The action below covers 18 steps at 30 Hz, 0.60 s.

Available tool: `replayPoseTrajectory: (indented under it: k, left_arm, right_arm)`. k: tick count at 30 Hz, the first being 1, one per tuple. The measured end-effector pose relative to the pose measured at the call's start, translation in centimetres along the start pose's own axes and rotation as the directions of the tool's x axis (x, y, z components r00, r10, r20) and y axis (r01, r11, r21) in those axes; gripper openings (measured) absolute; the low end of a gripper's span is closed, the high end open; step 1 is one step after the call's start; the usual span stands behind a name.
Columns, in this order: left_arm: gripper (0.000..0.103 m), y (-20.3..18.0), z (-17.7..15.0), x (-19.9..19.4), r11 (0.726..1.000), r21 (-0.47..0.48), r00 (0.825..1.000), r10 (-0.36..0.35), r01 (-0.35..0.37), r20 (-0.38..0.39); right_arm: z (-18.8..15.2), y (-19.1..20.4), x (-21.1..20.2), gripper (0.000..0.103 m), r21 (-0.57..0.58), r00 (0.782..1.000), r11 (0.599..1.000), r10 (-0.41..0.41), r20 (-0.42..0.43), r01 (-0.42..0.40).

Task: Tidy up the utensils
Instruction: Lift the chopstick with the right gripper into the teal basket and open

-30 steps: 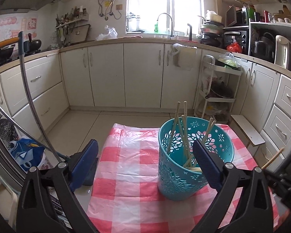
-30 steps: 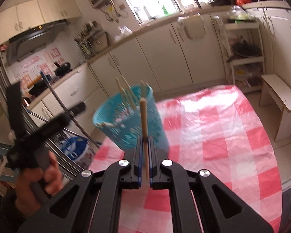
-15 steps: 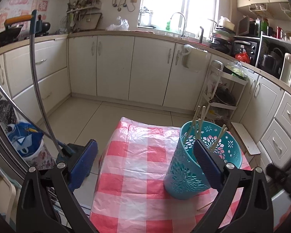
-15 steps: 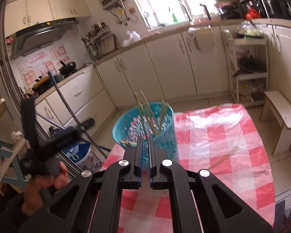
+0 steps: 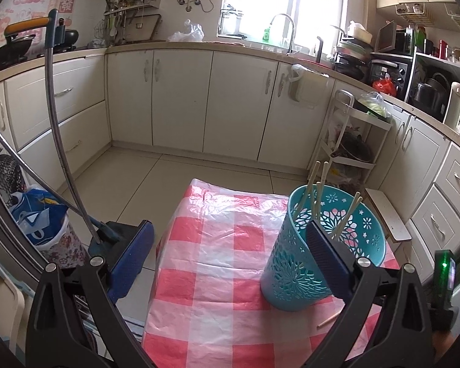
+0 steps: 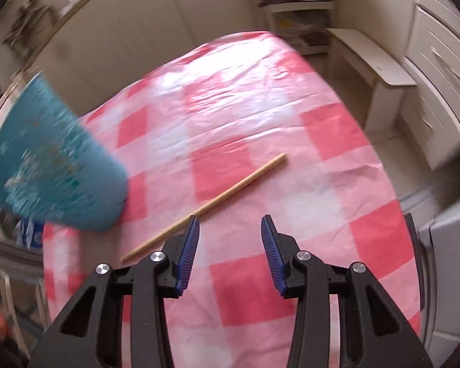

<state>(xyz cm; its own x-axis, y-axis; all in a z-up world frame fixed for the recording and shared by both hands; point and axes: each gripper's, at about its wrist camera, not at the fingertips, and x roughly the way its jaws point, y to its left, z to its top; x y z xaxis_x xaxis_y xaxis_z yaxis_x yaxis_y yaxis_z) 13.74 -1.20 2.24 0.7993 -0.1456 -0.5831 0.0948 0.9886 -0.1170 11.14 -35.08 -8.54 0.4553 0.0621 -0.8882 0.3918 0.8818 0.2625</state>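
Teal perforated plastic utensil basket [image 5: 319, 254] is seen standing upright on the worktop, which is covered by a red-and-white checked plastic cloth [image 5: 217, 263]. Several pale wooden chopsticks [image 5: 317, 190] are held inside it, leaning against the rim. The left gripper [image 5: 227, 256] is held with jaws spread wide and nothing between them; the basket lies at about 3 o'clock, partly behind the right-hand pad. In the right wrist view, one loose wooden chopstick [image 6: 217, 199] is seen lying flat on the cloth, pointing toward 2 o'clock. The right gripper [image 6: 230, 230] is angled down over it, jaws opening, nothing clamped; the stick passes behind the left-hand pad at 10 o'clock. The basket [image 6: 49, 165] appears blurred at 9 o'clock.
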Motion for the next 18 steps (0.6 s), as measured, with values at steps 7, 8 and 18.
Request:
replayPoseTrajectory:
  k: [7, 8, 18]
  left_arm:
    - [0.095, -1.0, -0.4, 0.2, 0.999, 0.037, 1.000, -0.003, 0.004, -0.010]
    - [0.095, -1.0, -0.4, 0.2, 0.999, 0.040, 1.000, -0.004, 0.004, -0.010]
    - [0.095, -0.6, -0.3, 0.6, 1.000, 0.010, 0.999, -0.019, 0.020, -0.031]
  right_arm:
    - [0.8, 2.9, 2.7, 0.044, -0.132, 0.984, 0.976, -0.166, 0.057, 0.173]
    - [0.8, 3.2, 3.1, 0.037, -0.189, 0.982, 0.964, -0.176, 0.072, 0.187]
    - [0.1, 4.0, 3.0, 0.012, -0.465, 0.999, 0.885, -0.019, -0.049, -0.006]
